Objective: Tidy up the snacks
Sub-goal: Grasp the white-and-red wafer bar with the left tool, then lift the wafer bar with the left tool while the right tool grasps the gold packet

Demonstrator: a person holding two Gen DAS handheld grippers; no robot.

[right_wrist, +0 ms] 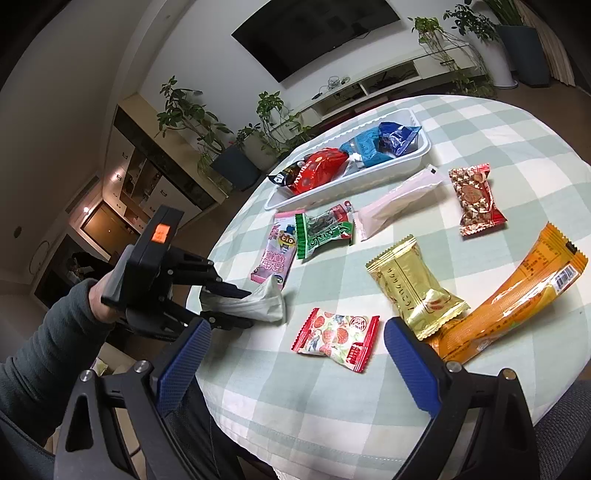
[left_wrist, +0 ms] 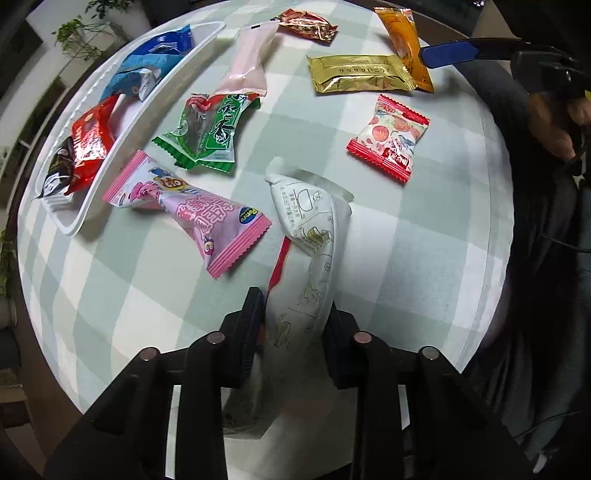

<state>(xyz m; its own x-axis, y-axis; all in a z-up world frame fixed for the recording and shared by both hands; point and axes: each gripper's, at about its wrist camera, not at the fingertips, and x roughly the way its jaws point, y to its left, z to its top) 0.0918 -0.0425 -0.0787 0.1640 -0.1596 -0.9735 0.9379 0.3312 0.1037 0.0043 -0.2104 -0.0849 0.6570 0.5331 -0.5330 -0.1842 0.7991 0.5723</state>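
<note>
My left gripper point(left_wrist: 293, 317) is shut on a white snack packet point(left_wrist: 314, 236) and holds it above the checked tablecloth; it also shows in the right wrist view point(right_wrist: 240, 304) with the packet point(right_wrist: 262, 304). My right gripper point(right_wrist: 297, 343) is open and empty, just short of a red-and-white strawberry candy point(right_wrist: 336, 338). A white tray point(right_wrist: 421, 153) at the back holds a red packet point(right_wrist: 319, 171), blue packets point(right_wrist: 380, 146) and a dark one. Loose snacks lie on the table: pink point(left_wrist: 188, 210), green point(left_wrist: 208, 131), pale pink point(left_wrist: 247, 61), gold point(left_wrist: 360, 74), orange point(right_wrist: 517, 295).
A red-and-brown nut packet point(right_wrist: 476, 199) lies at the far right. The round table's edge point(right_wrist: 207, 258) runs close on my left. Behind it are potted plants point(right_wrist: 192, 118), a low TV unit point(right_wrist: 391, 79) and a wall TV point(right_wrist: 317, 33).
</note>
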